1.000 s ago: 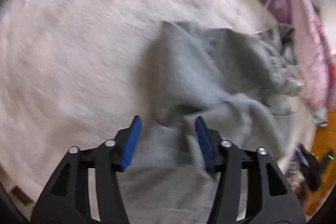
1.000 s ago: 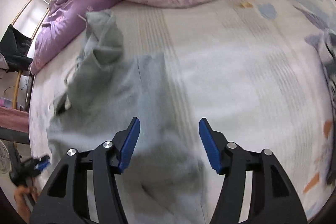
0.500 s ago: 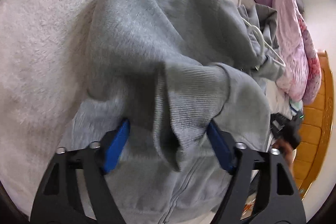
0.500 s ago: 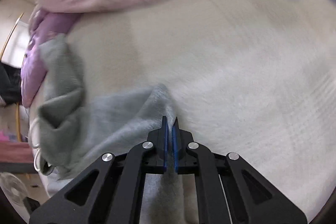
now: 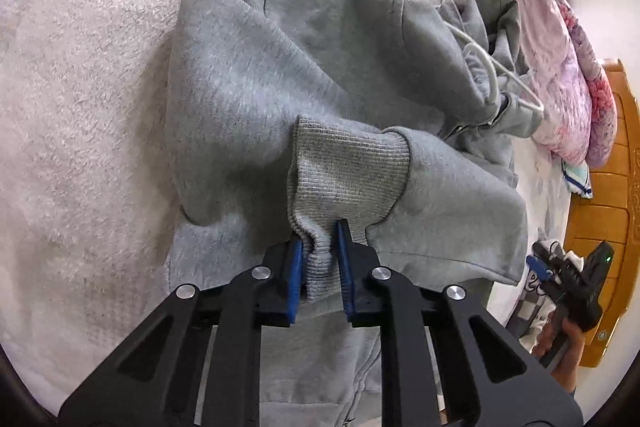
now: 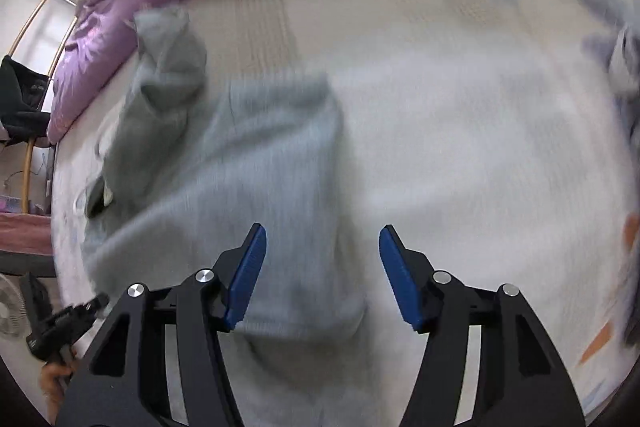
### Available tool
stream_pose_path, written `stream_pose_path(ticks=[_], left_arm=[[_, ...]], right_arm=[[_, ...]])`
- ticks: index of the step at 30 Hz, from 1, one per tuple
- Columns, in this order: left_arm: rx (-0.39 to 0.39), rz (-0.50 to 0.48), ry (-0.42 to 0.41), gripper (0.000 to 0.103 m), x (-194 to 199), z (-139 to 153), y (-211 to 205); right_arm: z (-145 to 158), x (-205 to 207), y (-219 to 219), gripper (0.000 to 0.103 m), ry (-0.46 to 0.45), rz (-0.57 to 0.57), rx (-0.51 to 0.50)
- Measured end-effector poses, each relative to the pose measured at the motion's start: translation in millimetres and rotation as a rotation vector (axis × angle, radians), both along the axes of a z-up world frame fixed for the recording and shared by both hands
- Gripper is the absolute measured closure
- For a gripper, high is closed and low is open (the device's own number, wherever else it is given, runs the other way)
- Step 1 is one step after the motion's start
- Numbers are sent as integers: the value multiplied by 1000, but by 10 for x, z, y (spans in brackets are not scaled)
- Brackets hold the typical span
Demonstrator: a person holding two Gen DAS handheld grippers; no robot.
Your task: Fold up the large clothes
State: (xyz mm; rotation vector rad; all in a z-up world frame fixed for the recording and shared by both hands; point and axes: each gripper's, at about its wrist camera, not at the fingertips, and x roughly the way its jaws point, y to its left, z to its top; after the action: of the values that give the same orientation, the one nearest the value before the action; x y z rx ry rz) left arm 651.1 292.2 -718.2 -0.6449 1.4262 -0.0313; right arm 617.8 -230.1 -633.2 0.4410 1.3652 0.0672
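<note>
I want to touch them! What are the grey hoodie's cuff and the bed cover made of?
The cuff looks like stretchy ribbed knit: fine ridges show. The grey hoodie seems soft fleecy cotton, slightly fuzzy. The bed cover looks like plush, nubbly fleece.

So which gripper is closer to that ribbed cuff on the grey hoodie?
Left. The left gripper has just closed and pinches the ribbed cuff. The right gripper, jaws just opened and empty, hangs over another part of the hoodie.
</note>
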Motion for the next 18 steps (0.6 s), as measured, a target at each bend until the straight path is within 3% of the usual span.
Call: stream_pose_path(ticks=[1,2,4,5,9,12,13,14,15,16,18], left_arm=[[17,-8,14,88,5,-15,-18],[33,-16,22,88,19,-24,-51],[88,-35,42,88,15,-59,-66],[107,-40,55,88,-20,-98,-37],[83,-24,74,88,-41,-197,41],[30,-27,38,85,13,15,89],[11,-26,16,78,30,118,115],[-20,-26,-19,63,90,280,136],[-44,-23,-49,55,159,411,155],[-52,-21,-73,49,217,506,169],[-61,-39,-145,46,484,726,170]], right_arm=[[-122,-49,54,64,44,25,-20],[-261,-92,99,82,90,41,-36],[-452,-205,131,87,152,29,-10],[-486,-254,112,89,136,33,-17],[-459,-226,126,88,139,47,-34],[-203,-85,146,83,131,38,-54],[-47,-8,145,82,91,40,-53],[94,92,151,76,52,44,-51],[175,174,163,62,28,50,-44],[276,317,189,57,-11,60,-28],[364,610,262,55,-71,84,-5]])
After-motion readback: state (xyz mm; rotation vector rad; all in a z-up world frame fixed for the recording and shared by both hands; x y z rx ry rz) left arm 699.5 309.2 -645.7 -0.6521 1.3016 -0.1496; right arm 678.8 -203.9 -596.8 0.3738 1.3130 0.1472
